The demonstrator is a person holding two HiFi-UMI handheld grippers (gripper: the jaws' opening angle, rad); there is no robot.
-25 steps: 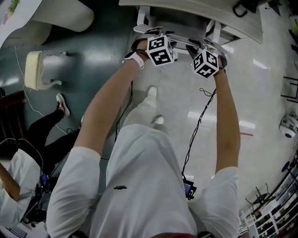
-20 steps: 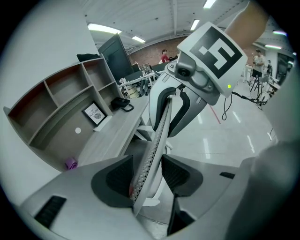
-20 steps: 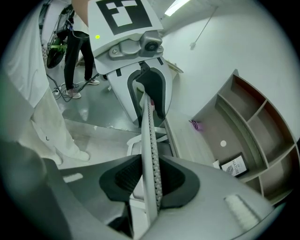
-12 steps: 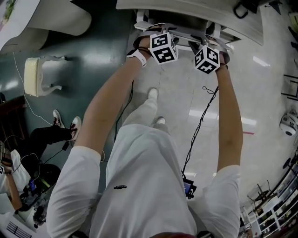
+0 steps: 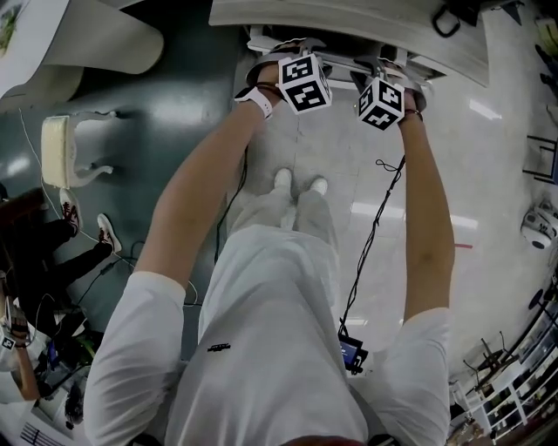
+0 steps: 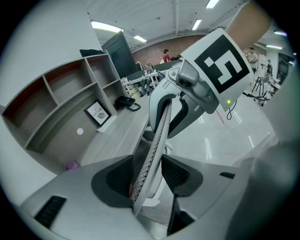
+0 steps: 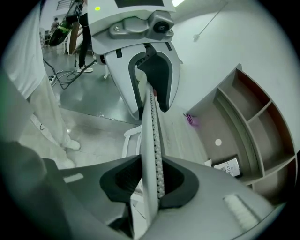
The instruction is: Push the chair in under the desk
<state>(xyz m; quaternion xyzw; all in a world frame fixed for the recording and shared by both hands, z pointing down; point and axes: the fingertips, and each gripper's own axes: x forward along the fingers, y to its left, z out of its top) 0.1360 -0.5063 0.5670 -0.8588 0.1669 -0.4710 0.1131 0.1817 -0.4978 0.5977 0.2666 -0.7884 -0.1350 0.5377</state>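
While the person stands with both arms stretched forward, the left tool (image 5: 281, 54) and the right tool (image 5: 394, 77) sit side by side on the top edge of the chair's backrest (image 5: 342, 64), which lies right at the edge of the counter (image 5: 349, 17), with the rest of the chair hidden beneath it. Seen from the left tool (image 6: 152, 176), the perforated rim of the backrest (image 6: 159, 126) runs up between the two dark pads, which are clenched on it. Seen from the right tool (image 7: 152, 180), the same rim (image 7: 151, 126) stands between the pads; those jaws have just been closing and now press it from both sides. Each tool shows in the other's view, clamped further along the rim. On the counter (image 6: 117, 133) lie a framed card (image 6: 97, 113), a black telephone (image 6: 124, 101) and a small purple object (image 6: 71, 165), below open wooden shelves (image 6: 70, 89). The person's white shoes (image 5: 296, 185) stand together on the glossy floor (image 5: 488, 174), just behind the chair. Another pale chair (image 5: 74, 152) stands well apart to the left
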